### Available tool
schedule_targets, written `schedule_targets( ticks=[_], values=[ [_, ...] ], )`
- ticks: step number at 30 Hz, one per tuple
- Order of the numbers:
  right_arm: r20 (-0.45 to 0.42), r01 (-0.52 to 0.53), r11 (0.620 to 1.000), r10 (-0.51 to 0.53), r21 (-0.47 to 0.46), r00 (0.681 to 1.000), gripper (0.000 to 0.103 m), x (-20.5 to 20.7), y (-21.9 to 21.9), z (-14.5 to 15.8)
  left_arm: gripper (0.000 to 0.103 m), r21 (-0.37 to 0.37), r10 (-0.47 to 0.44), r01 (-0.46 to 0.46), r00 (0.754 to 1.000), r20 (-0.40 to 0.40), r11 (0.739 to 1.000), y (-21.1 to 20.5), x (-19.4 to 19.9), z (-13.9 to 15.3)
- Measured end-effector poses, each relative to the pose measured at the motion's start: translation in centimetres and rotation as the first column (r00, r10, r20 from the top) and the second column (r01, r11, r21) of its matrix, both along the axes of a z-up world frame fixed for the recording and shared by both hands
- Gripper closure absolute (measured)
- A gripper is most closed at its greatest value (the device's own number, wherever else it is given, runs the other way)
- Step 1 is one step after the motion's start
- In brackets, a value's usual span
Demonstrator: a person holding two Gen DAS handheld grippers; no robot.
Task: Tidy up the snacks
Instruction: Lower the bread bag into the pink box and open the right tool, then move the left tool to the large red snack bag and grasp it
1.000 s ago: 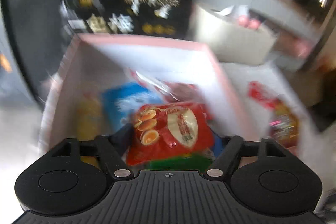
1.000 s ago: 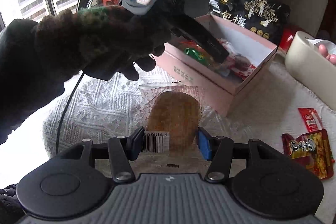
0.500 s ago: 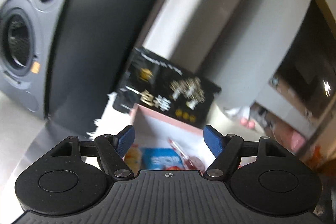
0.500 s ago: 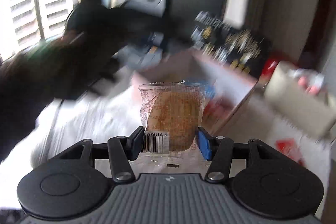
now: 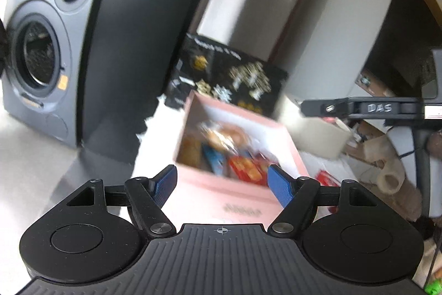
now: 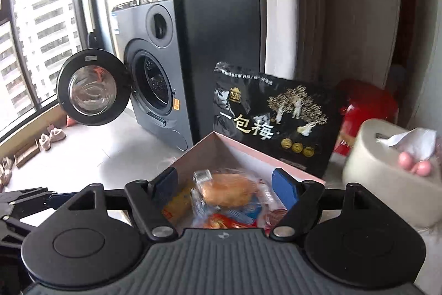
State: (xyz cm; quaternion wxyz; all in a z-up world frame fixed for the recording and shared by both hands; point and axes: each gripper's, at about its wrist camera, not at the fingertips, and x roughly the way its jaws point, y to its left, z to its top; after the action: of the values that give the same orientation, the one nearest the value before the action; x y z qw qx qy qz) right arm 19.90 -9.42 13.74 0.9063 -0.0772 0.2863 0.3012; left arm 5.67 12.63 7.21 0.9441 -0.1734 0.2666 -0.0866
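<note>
Released a moment ago, the wrapped bun [image 6: 226, 190] lies in my pink box [image 6: 221, 148] at twelve o'clock. Right gripper [image 6: 225, 184] jaws have just been opening, nothing between them; left gripper [image 5: 222, 183] is spread and empty too. I judge one snack filed.

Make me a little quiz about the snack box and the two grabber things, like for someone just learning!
1. True or false: the right gripper is squeezing the clear-wrapped bun.
2. What stands right behind the pink box? A) black plum bag B) a green bottle C) a blue bucket
3. Fill in: the washing machine door is ____.

Key
1. False. Its jaws have just been opening; the bun lies on the other snacks in the box, free of the pads.
2. A
3. open
</note>
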Motion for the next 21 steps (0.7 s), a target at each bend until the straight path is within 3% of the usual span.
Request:
schedule_targets(
  ticks=[6,9,14,18,21],
  values=[
    [0.01,0.091,0.995,-0.091,-0.046,0.996,0.026,-3.8,-7.2,-1.1,0.025,0.079,-0.106,0.114,0.99,-0.093,0.99,-4.6,-1.3,-1.9],
    [-0.043,0.143,0.983,-0.148,-0.117,0.988,0.026,-5.2,-10.3,-4.0,0.026,0.103,-0.19,0.205,0.972,-0.141,0.973,-7.7,-0.8,-3.2],
    [-0.059,0.196,0.949,-0.217,-0.248,0.974,0.026,-7.2,-13.0,-9.6,0.026,0.145,-0.275,0.309,0.937,-0.213,0.94,-13.9,0.6,-4.3],
    [-0.141,0.232,0.952,-0.263,-0.201,0.954,0.026,-7.4,-15.4,-11.6,0.026,0.231,-0.32,0.374,0.917,-0.239,0.898,-18.7,0.9,-4.6],
    [-0.186,0.257,0.948,-0.291,-0.185,0.938,0.026,-7.2,-16.6,-12.6,0.026,0.251,-0.349,0.408,0.904,-0.248,0.878,-20.9,1.5,-4.4]
  ],
)
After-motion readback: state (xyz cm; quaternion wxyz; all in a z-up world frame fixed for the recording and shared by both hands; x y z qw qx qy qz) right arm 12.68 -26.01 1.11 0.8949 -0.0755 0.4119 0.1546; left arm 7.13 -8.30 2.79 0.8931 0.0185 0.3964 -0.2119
